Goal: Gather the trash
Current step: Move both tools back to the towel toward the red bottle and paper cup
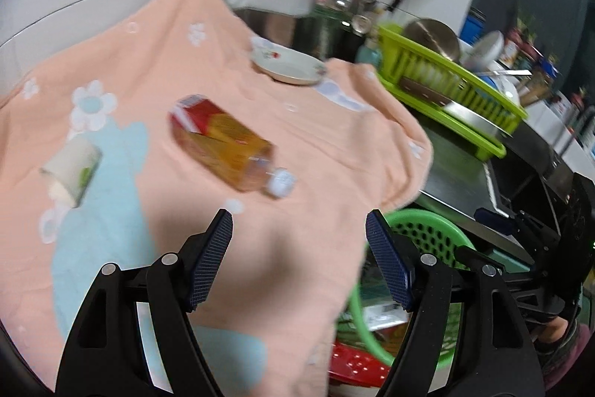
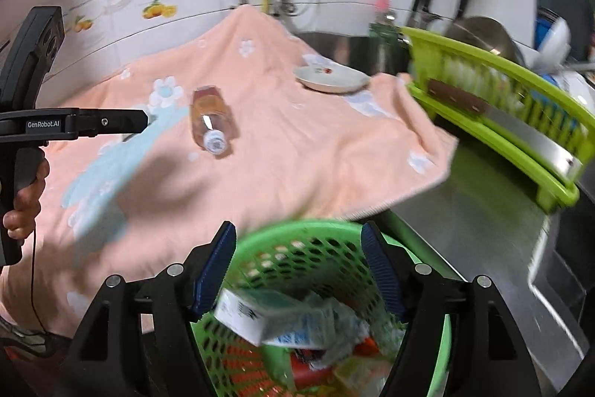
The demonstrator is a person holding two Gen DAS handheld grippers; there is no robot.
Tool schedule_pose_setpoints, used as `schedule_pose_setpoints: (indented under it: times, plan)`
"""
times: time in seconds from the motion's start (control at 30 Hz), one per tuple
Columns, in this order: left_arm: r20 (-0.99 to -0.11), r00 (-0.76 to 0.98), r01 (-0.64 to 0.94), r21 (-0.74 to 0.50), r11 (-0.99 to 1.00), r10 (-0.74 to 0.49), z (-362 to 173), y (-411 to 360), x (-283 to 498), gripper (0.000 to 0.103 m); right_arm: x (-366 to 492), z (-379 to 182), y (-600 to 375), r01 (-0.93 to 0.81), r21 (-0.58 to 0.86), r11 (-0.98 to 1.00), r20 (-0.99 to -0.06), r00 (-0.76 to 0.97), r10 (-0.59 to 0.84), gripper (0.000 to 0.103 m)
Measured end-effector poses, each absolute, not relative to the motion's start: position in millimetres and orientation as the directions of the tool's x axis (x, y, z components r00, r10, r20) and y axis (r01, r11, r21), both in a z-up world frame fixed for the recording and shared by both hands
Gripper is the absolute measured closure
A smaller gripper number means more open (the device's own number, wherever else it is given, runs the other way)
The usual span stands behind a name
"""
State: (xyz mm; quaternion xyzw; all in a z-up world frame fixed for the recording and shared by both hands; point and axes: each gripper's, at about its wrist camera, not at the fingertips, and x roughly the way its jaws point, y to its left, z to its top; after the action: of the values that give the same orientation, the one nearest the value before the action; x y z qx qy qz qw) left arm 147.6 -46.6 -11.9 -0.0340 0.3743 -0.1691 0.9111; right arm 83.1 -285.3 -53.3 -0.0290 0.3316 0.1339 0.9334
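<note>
One bottle [image 1: 227, 146] with amber liquid, a red label and a white cap lies on its side at the centre of the left wrist view, on a peach towel [image 1: 297, 121] printed with white flowers. One paper cup [image 1: 70, 170] lies tipped over at the left of that view, well apart from the bottle. One white plate [image 1: 288, 64] sits near the towel's far edge, upper centre.

The left gripper [image 1: 299, 259] hangs above bare towel in the lower middle, jaws spread wide, nothing between them. The right gripper [image 2: 299, 266] is likewise wide apart and empty, poised over one green perforated basket [image 2: 316, 240] at the bottom of its view; a white carton [image 2: 256, 315] and crumpled wrappers lie inside.

The towel's right edge droops over a steel counter [image 2: 479, 222], with the basket just below it. Open cloth surrounds the bottle on all sides. One lime dish rack [image 2: 494, 106] crowds the upper right.

Only the left view shows the cup. Only the right view shows the basket's contents clearly, and a hand [image 2: 26, 199] gripping the other gripper's handle at the left edge.
</note>
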Motion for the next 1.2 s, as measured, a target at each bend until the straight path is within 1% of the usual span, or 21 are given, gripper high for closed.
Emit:
schedule_pose_setpoints:
  times: [0.37,0.77,0.87,0.97,1.2]
  plan:
    - [-0.667,0.713,0.124,-0.18,0.976,-0.214,-5.6,29.5,171.7,0.03,147.9,-47.5,-218.7,-0.423,0.035,0.906,-0.649,0.679,0.342,0.036]
    - [-0.689,0.722,-0.03,-0.116,0.993,-0.058,-3.6,99.1,212.3,0.029,215.1,-42.9,-145.7,-0.536,-0.024,0.844,-0.683,0.626,0.377,0.035]
    - [-0.688,0.725,-0.051,-0.102,0.993,-0.033,-1.9,111.7,220.2,0.025,229.2,-45.0,-131.5,-0.548,-0.027,0.836,-0.688,0.616,0.382,0.033]
    - [-0.691,0.723,-0.071,-0.094,0.993,-0.013,-2.3,124.2,229.8,0.023,243.3,-50.0,-119.3,-0.552,-0.025,0.833,-0.691,0.612,0.385,0.033]
    - [-0.728,0.686,-0.085,-0.05,0.995,0.022,-18.1,140.6,256.0,0.017,273.5,-63.6,-96.7,-0.557,-0.042,0.829,-0.719,0.594,0.362,0.033]
